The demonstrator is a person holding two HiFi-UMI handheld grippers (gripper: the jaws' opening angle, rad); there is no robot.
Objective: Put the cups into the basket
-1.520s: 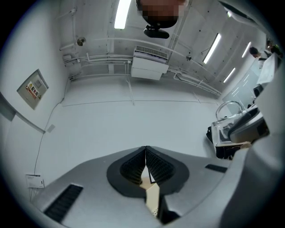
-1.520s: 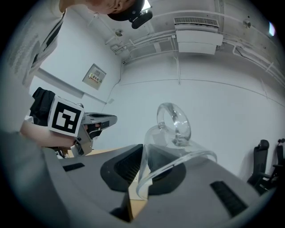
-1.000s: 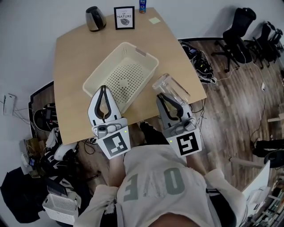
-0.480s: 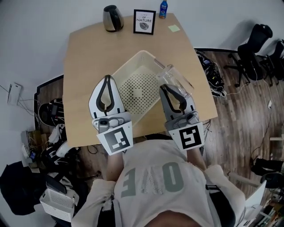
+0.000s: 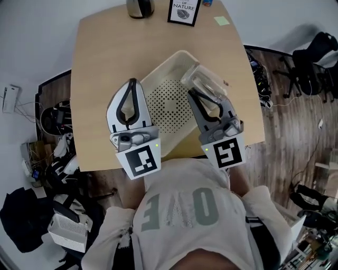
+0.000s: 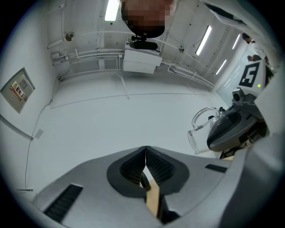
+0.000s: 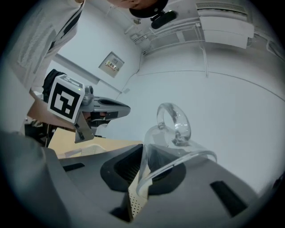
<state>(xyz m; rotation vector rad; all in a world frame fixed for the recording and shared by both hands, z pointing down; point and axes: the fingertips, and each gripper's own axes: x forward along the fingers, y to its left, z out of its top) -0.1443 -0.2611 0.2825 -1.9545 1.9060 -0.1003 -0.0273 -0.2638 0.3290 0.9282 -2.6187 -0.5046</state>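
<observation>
A light wooden desk (image 5: 105, 58) stands on plank flooring (image 5: 296, 132) near black office chairs (image 5: 317, 58); a framed card (image 5: 184, 10) at top centre reads "NATURE". The right tongs (image 5: 191, 92), clenched on a clear glass handled cup (image 5: 203, 82), have carried it from the desk's right edge to above the cream perforated plastic basket (image 5: 169, 103). The left tongs (image 5: 133, 82) are closed and empty.

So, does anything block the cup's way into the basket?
Nothing visible does. The cup, held by its rim in the right gripper, hangs over the basket near its right wall; its floor is bare; the left gripper is at the left rim.
</observation>
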